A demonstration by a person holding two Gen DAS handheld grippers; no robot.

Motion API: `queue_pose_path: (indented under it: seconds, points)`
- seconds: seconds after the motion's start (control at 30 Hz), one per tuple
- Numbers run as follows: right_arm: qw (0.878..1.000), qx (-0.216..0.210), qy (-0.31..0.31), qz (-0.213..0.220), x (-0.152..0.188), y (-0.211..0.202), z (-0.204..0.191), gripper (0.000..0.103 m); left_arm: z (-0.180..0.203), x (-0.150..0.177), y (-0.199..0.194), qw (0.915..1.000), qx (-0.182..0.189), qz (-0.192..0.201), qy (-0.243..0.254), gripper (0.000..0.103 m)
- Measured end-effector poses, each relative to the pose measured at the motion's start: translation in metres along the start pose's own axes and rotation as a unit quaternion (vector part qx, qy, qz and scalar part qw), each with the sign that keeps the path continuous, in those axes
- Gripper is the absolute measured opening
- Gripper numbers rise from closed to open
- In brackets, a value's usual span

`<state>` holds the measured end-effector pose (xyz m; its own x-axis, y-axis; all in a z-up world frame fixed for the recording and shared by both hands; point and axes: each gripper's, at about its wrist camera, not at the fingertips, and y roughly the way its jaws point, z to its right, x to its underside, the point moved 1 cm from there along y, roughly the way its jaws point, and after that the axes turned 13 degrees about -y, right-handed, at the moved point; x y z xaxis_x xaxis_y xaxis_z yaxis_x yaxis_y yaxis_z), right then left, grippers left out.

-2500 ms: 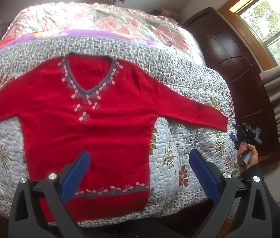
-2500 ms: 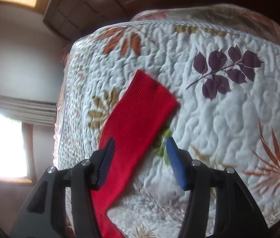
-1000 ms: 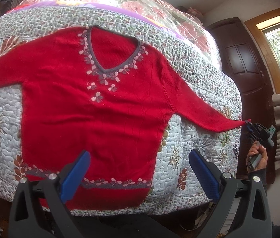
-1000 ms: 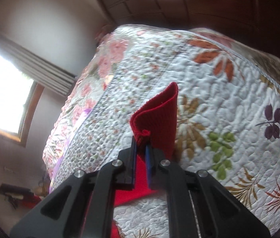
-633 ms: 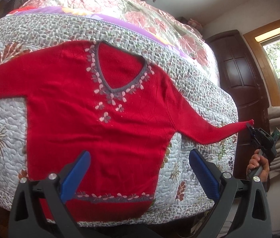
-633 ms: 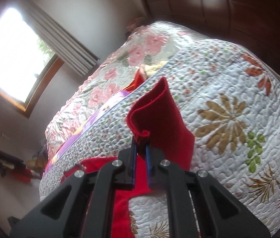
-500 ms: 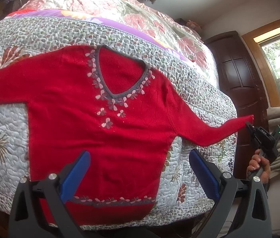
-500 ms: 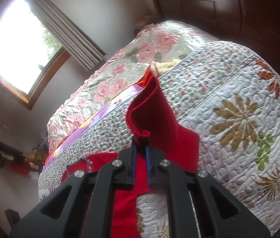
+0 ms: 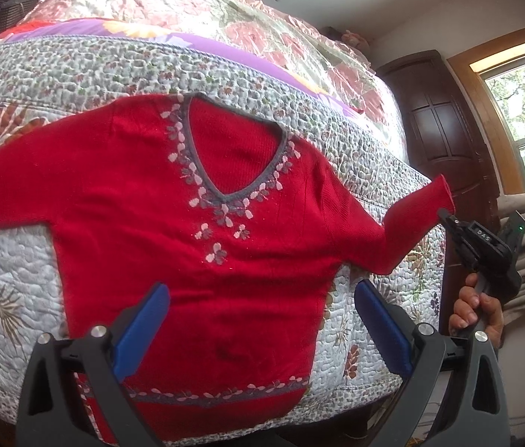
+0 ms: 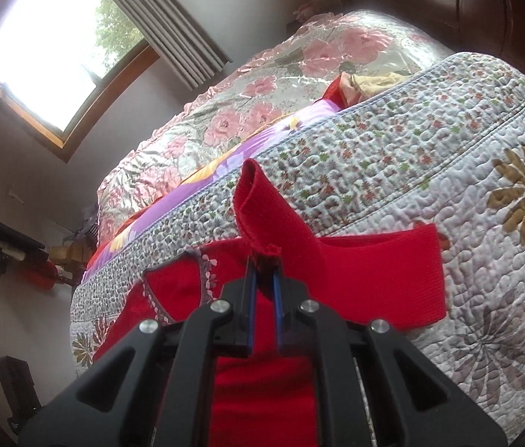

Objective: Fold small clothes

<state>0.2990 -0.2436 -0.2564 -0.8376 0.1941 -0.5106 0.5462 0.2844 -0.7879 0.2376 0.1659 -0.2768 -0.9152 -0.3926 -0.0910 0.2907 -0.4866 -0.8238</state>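
A red V-neck sweater (image 9: 195, 246) with a grey, flower-trimmed collar lies flat, front up, on the quilted bed (image 9: 9, 268). Its right sleeve (image 9: 407, 223) is lifted off the quilt and bent inward toward the body. My right gripper (image 9: 445, 216) is shut on that sleeve's cuff (image 10: 262, 219), held by a hand (image 9: 474, 309) at the bed's right edge. In the right wrist view the cuff stands up above the shut right gripper (image 10: 263, 260). My left gripper (image 9: 258, 320) hangs open above the sweater's lower body, touching nothing. The left sleeve runs out of view at the left.
The quilt covers the near part of the bed; a pink floral cover (image 9: 173, 3) and purple band (image 9: 121, 33) lie beyond. A dark wooden wardrobe (image 9: 445, 123) stands right of the bed, beside a window (image 9: 523, 111) with curtains. Another window (image 10: 50, 48) shows in the right wrist view.
My right gripper closed on the right sleeve's cuff, lifted it off the quilt and has carried it inward toward the sweater's body. The left gripper stays open, hovering over the hem area.
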Motion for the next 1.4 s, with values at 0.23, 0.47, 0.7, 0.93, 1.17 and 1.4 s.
queue_pose_path:
  seconds: [0.23,0.47,0.7,0.93,1.17,1.4]
  points:
    - [0.998,0.008,-0.036,-0.053,0.030,0.071,-0.058,0.007,-0.008,-0.025,0.015,0.9995,0.007,-0.021,0.022,0.099]
    - [0.988,0.046,-0.086,-0.118,0.084,0.156,-0.100,0.006,-0.021,-0.049,0.058,0.9964,0.043,-0.071,0.019,0.099]
    - [0.976,0.091,-0.131,-0.148,0.124,0.197,-0.115,0.018,-0.022,-0.064,0.119,0.9827,0.126,-0.134,-0.017,0.099]
    - [0.975,0.078,-0.152,-0.145,0.135,0.167,-0.127,0.047,-0.006,-0.082,0.185,0.9560,0.198,-0.196,-0.092,0.099]
    - [0.982,0.052,-0.092,-0.157,0.175,0.093,-0.109,0.047,0.015,-0.082,0.239,0.9522,0.177,-0.231,-0.094,0.099]
    - [0.979,0.040,-0.071,-0.188,0.221,0.052,-0.105,0.047,0.027,-0.074,0.259,0.9544,0.152,-0.242,-0.087,0.099]
